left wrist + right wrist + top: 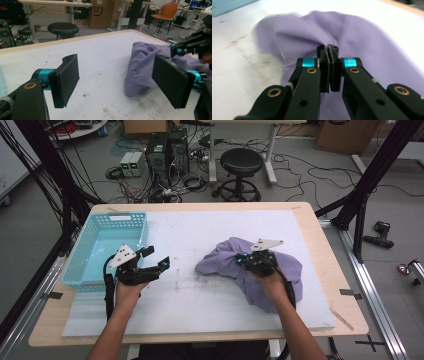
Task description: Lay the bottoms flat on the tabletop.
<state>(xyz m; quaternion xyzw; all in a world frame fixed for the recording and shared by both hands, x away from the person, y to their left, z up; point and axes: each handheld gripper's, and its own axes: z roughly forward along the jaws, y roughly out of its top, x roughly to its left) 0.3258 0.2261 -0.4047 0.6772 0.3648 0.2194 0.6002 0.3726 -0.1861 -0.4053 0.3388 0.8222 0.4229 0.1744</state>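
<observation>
A crumpled purple cloth (295, 272) lies on the right half of the white mat (200, 300). My right gripper (250, 257) rests on top of the heap, and in the right gripper view its jaws (328, 48) are pressed together with a fold of the cloth (312, 32) pinched between the pads. My left gripper (157, 257) hangs over the mat's left part, beside the basket, with its jaws wide apart and nothing between them (115, 80). In the left gripper view the cloth (140, 67) sits beyond the right pad, and the right gripper (190, 46) is above it.
A light blue plastic basket (80, 265) stands at the table's left side, with nothing visible in it. The mat shows faint stains in the middle. The wooden table edge (345, 285) runs along the right. A stool and cables are on the floor behind.
</observation>
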